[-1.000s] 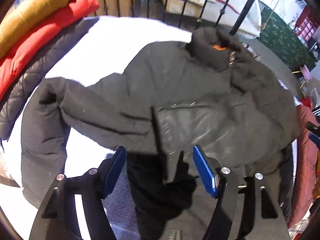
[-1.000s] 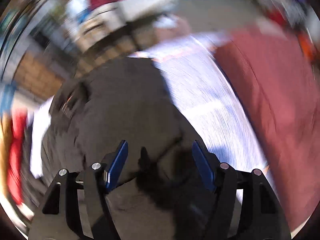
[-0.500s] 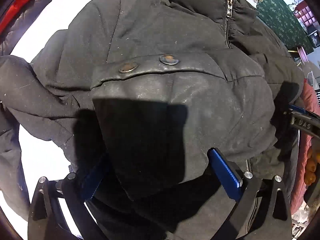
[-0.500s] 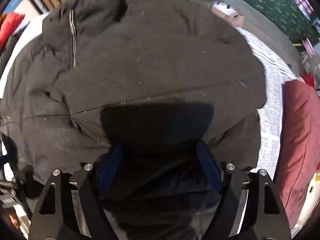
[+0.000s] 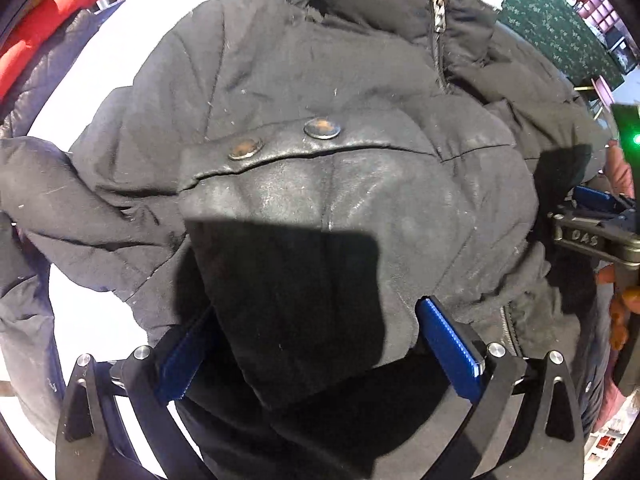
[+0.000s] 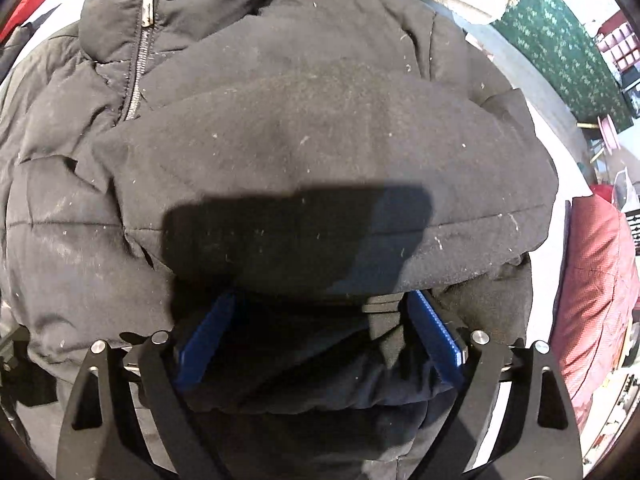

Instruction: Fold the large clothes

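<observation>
Left wrist view: black padded jacket (image 5: 320,92) lies on the white bed (image 5: 120,28), both sleeves folded over its front. Left hand-held gripper (image 5: 316,344) released; right hand-held gripper (image 6: 320,336) jaws have just been opening, sleeve cuff loose between them. Body fold likely remains.

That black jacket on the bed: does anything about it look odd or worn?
Yes. The black jacket is flecked all over with pale lint, and the two snap buttons on its flap look rusty brown. No tear shows.
</observation>
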Available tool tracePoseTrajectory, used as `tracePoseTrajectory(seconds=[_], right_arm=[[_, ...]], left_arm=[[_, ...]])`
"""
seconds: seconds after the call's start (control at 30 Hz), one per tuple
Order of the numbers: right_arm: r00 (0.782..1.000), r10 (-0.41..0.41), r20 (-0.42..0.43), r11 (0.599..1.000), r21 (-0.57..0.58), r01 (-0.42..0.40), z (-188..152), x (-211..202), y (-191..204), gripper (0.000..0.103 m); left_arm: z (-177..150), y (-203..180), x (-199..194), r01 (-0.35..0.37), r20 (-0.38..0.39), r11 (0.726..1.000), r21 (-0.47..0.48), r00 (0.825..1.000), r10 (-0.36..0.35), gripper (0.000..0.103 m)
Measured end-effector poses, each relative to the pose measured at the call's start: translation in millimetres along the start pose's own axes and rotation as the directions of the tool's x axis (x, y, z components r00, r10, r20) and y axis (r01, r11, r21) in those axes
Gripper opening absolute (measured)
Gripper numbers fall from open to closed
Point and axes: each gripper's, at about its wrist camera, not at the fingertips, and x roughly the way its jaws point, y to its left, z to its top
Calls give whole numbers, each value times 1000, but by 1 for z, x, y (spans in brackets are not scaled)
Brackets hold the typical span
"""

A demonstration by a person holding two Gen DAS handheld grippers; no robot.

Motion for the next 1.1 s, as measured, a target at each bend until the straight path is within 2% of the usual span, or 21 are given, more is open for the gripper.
tracePoseTrajectory(seconds=[0.17,0.27,0.33,0.43,0.53,0.63,0.8,0.87,0.93,1.03,1.1], right_arm=[[1000,5,24,1000,6,-5,-11,-6,-2,88],[1000,-7,-11,1000,19,7,-15,-14,-4,88],[1000,-6,13,999,37,6,-17,-34,4,88],[991,89,98,989,110,-99,-28,-60,5,88],[983,156,95,978,123,-167,-46,-77,16,88],[978,188,88,976,98,-197,-64,-90,30,88],[972,232,46,971,52,-234,-88,-100,50,88],[970,239,32,970,37,-241,-95,-104,58,88],[972,235,22,972,22,-235,-99,-102,56,88],[973,229,36,973,-3,-229,-98,-108,61,88],[973,224,47,975,-14,-224,-98,-113,64,88]], left_arm=[[-21,13,-31,-13,58,1000,-17,998,14,97],[-41,34,-47,-34,62,997,-70,997,39,97],[-54,50,-59,-31,63,992,-120,997,39,97],[-78,83,-78,-46,76,976,-211,995,63,97],[-106,120,-92,-77,71,944,-320,992,105,97],[-135,162,-104,-98,44,896,-434,991,130,97],[-178,213,-109,-109,7,780,-617,990,144,95],[-185,233,-109,-89,2,732,-675,992,122,90],[-186,242,-105,-60,12,711,-701,995,95,84],[-182,251,-94,-67,-10,704,-707,996,86,71],[-174,251,-87,-39,6,695,-717,998,61,62]])
